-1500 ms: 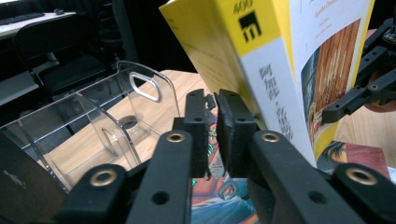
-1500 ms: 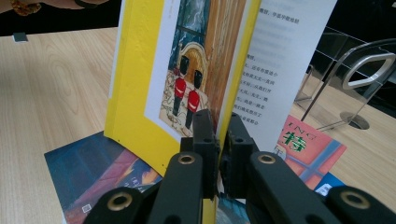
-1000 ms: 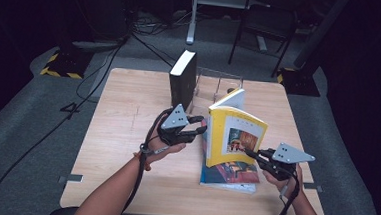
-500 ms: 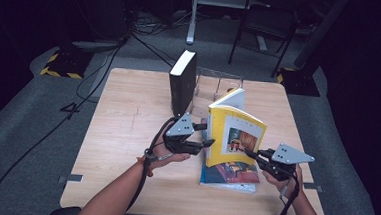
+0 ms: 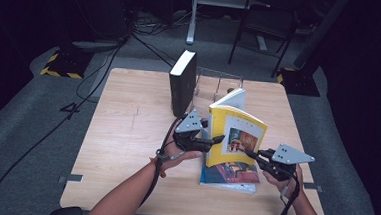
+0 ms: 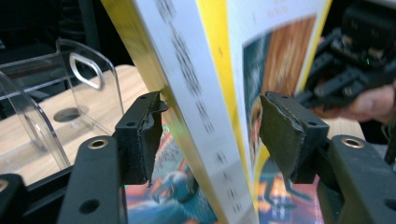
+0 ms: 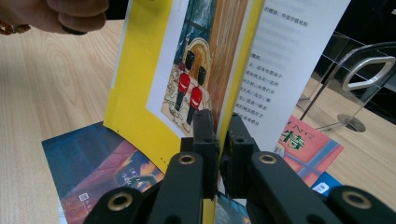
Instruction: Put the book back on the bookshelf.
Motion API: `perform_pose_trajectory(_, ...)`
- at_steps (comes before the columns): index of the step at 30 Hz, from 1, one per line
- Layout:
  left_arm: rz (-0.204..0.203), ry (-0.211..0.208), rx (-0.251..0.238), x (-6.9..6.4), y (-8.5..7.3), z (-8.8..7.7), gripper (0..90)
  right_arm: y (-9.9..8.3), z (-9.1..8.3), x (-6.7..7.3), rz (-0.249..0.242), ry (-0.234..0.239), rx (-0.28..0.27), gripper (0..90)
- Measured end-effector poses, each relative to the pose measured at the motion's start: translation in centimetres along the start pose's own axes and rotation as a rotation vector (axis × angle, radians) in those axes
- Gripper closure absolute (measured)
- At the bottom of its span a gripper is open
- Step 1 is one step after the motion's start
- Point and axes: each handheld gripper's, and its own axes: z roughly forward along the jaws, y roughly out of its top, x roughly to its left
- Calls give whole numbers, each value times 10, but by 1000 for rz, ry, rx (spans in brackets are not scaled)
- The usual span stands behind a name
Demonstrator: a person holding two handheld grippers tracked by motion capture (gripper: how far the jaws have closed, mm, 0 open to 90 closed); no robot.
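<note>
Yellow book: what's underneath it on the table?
Under the yellow book lies a blue-covered book flat on the table; whether more books lie beneath is hidden.

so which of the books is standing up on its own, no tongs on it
The black book at the far side of the table, upright beside the clear bookend. The yellow book is held up by tongs, and the blue book lies flat.

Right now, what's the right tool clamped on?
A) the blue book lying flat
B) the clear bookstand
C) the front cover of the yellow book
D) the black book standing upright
C: in the right gripper view the right tool is pinched shut on the front cover edge of the yellow book, which stands above the blue book.
</note>
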Motion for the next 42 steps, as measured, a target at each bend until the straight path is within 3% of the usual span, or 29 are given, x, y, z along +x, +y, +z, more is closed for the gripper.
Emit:
perform_pose_trajectory(5, -21, 2, -34, 5, 9, -2, 497, 0, 0, 0, -4, 1, -1, 859)
perform_pose_trajectory(12, -1, -3, -34, 3, 14, -5, 561, 1, 1, 0, -4, -2, -1, 858)
perform_pose_trajectory(18, 57, -13, -37, -1, 19, -7, 694, 3, 3, -1, -2, -12, 0, 851)
perform_pose_trajectory(23, 99, -42, -36, -8, 22, -6, 736, 0, 3, -4, 14, -30, 7, 826)
perform_pose_trajectory(26, 111, -48, -35, -10, 22, -6, 745, -1, 3, -7, 28, -40, 11, 801)
perform_pose_trajectory(31, 114, -61, -36, -11, 22, -6, 747, 7, -5, -18, 86, -71, -55, 736)
perform_pose_trajectory(34, 115, -59, -37, -12, 22, -5, 747, 12, -6, -22, 89, -81, -66, 703)
perform_pose_trajectory(36, 116, -60, -39, -12, 22, -5, 747, 18, -3, -25, 102, -85, -66, 635)
perform_pose_trajectory(42, 123, -65, -49, -13, 22, -3, 743, 20, 3, -23, 91, -100, -57, 639)
